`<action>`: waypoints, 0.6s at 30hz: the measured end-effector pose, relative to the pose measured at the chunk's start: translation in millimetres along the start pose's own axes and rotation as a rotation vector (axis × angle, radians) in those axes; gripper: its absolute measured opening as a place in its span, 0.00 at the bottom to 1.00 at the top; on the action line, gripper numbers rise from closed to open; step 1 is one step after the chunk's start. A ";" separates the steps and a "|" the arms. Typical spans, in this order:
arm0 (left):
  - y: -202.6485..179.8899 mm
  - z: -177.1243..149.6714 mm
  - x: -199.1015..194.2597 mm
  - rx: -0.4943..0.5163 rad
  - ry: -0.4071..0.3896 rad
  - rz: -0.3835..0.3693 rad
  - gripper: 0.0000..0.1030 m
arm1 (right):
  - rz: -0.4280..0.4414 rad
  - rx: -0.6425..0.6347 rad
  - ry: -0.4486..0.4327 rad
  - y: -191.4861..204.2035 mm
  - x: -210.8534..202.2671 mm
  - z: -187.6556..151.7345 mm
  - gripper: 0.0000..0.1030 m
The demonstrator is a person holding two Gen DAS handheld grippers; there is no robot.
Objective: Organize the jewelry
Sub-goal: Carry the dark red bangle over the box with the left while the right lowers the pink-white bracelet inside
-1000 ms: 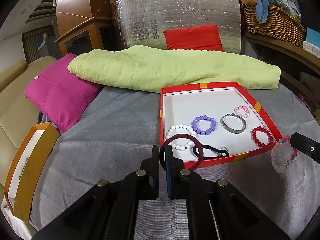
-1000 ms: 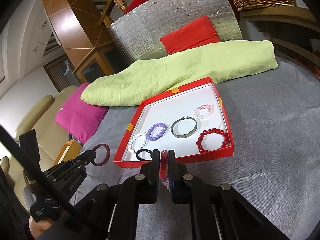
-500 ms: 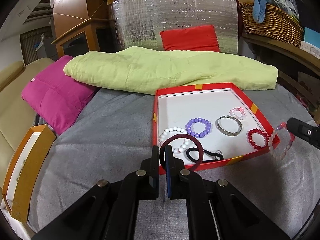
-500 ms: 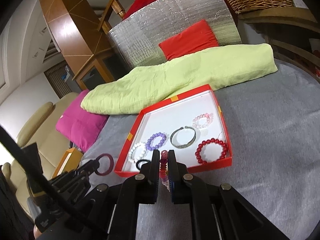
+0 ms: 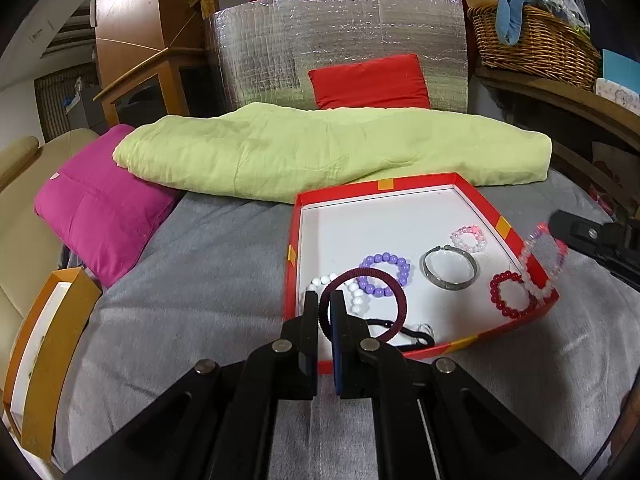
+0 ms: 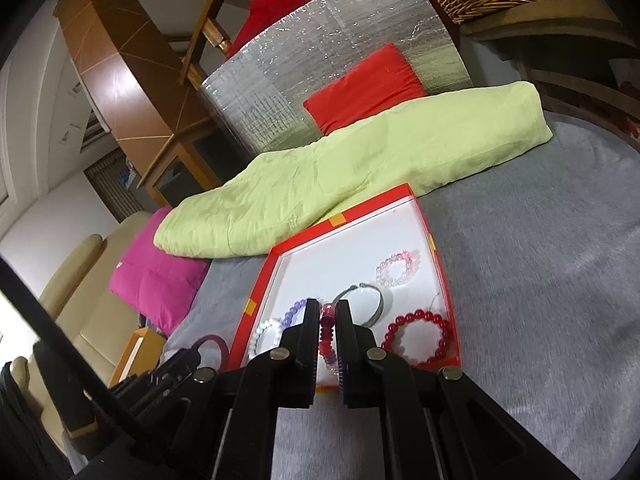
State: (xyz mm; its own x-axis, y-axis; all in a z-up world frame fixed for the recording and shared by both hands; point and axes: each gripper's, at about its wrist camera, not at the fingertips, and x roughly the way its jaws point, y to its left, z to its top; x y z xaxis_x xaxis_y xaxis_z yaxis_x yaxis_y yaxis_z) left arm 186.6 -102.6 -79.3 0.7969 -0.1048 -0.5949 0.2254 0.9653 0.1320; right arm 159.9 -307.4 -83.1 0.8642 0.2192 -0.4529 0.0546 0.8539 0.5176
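Note:
A red tray (image 5: 416, 179) with a white floor sits on the grey bedcover. In it lie white (image 5: 356, 300), purple (image 5: 386, 260), silver (image 5: 450, 267), pale pink (image 5: 469, 238) and red (image 5: 510, 294) bracelets and a black hair tie (image 5: 412, 336). My left gripper (image 5: 325, 300) is shut on a maroon band (image 5: 396, 300), held over the tray's near left corner. My right gripper (image 6: 327, 312) is shut on a pink-and-purple beaded bracelet (image 6: 327, 334), held over the tray's near edge; it also shows in the left wrist view (image 5: 542, 256) above the tray's right rim.
A lime-green blanket (image 5: 328, 148) lies behind the tray, with a magenta cushion (image 5: 96, 208) to its left. An orange box (image 5: 44, 344) stands at the bed's left edge. A silver foil panel (image 5: 340, 40), a red cushion (image 5: 368, 80) and a wicker basket (image 5: 536, 44) stand further back.
Both grippers have moved forward toward the tray with their bracelets. The maroon band now hangs over the tray's near left corner, and the beaded bracelet has come over the tray's right rim.

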 end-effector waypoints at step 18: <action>-10.5 29.6 48.0 0.033 0.029 0.016 0.05 | 0.026 0.052 -0.005 -2.8 77.8 49.4 0.08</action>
State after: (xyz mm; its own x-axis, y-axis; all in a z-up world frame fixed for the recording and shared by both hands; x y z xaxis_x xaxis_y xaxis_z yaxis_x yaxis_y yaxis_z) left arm 239.1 -124.9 -85.7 0.7840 -0.0817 -0.6154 0.2311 0.9584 0.1672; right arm 251.7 -316.1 -83.9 0.8682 0.2383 -0.4352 0.0581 0.8223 0.5661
